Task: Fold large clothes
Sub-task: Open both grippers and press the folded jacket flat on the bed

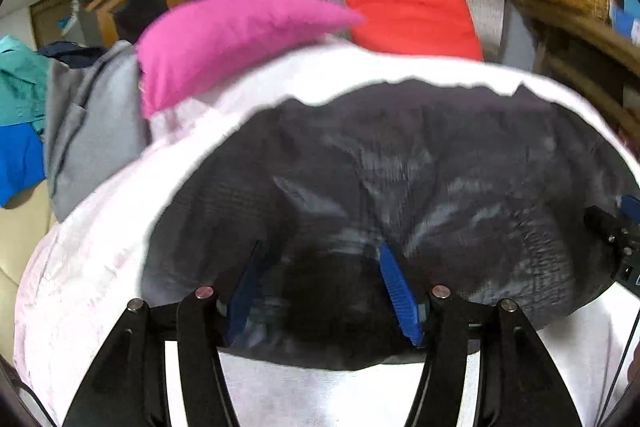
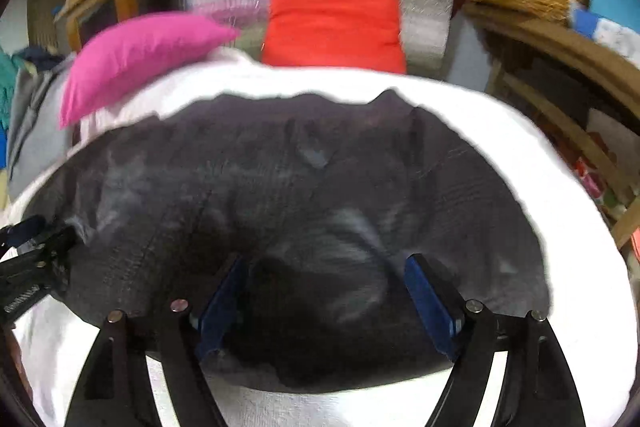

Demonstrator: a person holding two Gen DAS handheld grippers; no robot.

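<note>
Both claws hang just over the near edge of the dark garment (image 1: 400, 187), pointing down at it. Left gripper (image 1: 320, 287) has its blue pads apart with only cloth beneath them, nothing pinched; right gripper (image 2: 324, 291) stands spread wider, likewise empty. The garment lies flat and broad on a white sheet (image 1: 100, 247), folded edge nearest, wrinkled hem farthest.

To my eye the fold is just laid, so the next grab wants both near corners taken evenly, pads biting every layer, or the stack will skew.

White sheet shows all round the cloth, with most room on the left. Beyond the far hem sit a pink cushion (image 1: 224, 39) and a red cushion (image 1: 412, 15), near enough to snag a long sweep.
</note>
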